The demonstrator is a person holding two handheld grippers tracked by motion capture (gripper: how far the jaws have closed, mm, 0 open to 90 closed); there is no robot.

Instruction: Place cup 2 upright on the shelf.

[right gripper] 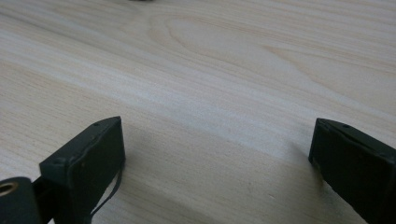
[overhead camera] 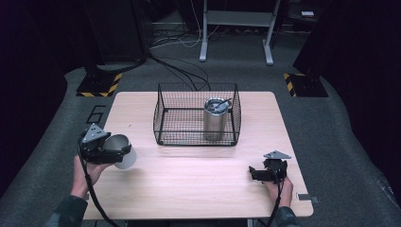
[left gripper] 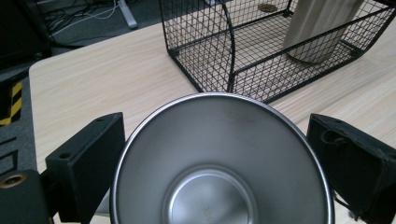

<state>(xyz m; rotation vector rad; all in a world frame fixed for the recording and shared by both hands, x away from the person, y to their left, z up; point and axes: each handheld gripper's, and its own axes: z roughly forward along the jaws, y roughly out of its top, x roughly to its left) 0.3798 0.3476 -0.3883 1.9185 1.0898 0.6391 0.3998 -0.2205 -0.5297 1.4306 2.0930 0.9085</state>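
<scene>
Steel cup [left gripper: 219, 163] clamped between the jaws of the left gripper [overhead camera: 113, 150], open mouth facing the left gripper view's camera, bare round bottom visible deep inside. Held at the near left part of the wooden table [overhead camera: 198, 189], well apart from the wire basket [overhead camera: 163, 120] at the far middle. Inside that basket, upright toward its right side, a tall steel tumbler [overhead camera: 215, 120]. Right gripper [overhead camera: 255, 173] low over the near right of the table, jaws spread wide, bare wood grain between them, far from the cup.
</scene>
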